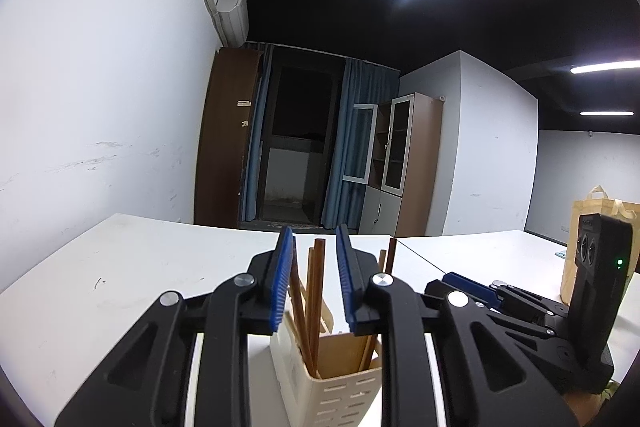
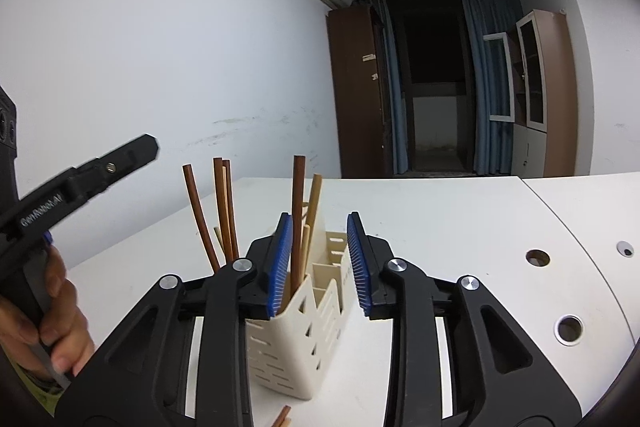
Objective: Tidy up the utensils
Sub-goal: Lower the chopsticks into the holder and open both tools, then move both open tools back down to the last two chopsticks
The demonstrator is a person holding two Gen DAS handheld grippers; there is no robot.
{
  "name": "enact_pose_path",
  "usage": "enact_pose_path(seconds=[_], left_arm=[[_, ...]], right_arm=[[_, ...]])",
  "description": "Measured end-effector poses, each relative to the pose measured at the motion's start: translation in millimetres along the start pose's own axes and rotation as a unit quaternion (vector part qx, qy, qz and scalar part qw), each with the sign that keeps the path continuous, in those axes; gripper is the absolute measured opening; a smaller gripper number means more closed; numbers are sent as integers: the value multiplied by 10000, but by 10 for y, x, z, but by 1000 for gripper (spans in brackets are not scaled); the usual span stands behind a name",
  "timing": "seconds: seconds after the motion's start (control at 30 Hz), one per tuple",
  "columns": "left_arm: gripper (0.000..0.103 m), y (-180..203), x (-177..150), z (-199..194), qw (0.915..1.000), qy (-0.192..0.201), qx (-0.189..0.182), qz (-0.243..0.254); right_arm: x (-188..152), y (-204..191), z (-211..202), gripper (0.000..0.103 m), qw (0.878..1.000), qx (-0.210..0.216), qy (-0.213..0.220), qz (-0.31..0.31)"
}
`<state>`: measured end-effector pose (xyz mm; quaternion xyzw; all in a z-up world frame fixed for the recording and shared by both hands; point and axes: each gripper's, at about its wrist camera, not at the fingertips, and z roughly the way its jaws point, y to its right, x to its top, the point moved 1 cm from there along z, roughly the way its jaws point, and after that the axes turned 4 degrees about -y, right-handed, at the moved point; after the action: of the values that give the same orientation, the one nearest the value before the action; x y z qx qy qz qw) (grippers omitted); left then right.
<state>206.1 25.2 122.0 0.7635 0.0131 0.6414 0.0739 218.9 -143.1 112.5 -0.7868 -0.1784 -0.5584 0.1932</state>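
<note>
We see chopsticks (image 2: 298,219) standing near-upright in the caddy (image 2: 296,347); left gripper (image 1: 312,279) and right gripper (image 2: 320,263) both spread, empty.

Left black two-finger gripper (image 1: 312,275) hangs level, its blue-padded fingers (image 1: 280,279) parted with nothing pinched. Right black two-finger gripper (image 2: 320,263) matches, blue pads (image 2: 358,263) spread wide. A bare hand (image 2: 60,319) wraps the left handle.

White counter (image 1: 120,267) stretches toward a brown door (image 1: 224,135), blue curtains (image 1: 360,143) flank a dark doorway, a glass-fronted cabinet (image 1: 400,147) stands right, and a paper bag (image 1: 580,219) sits far right. Air conditioner (image 1: 232,15) up high.
</note>
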Motion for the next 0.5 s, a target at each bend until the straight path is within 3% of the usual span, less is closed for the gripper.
enact_pose_path(seconds=[0.2,0.3,0.5], left_arm=[[22,11,-73,-176,9997,-162,127,95],[33,35,-102,-217,9989,-338,261,184],[33,35,-297,-293,9966,-756,298,141]], right_arm=[[-130,-86,-133,37,9994,-62,-324,-121],[-281,-93,-175,41,9986,-54,-530,-56],[-545,-116,-150,42,9942,-155,-1064,-13]])
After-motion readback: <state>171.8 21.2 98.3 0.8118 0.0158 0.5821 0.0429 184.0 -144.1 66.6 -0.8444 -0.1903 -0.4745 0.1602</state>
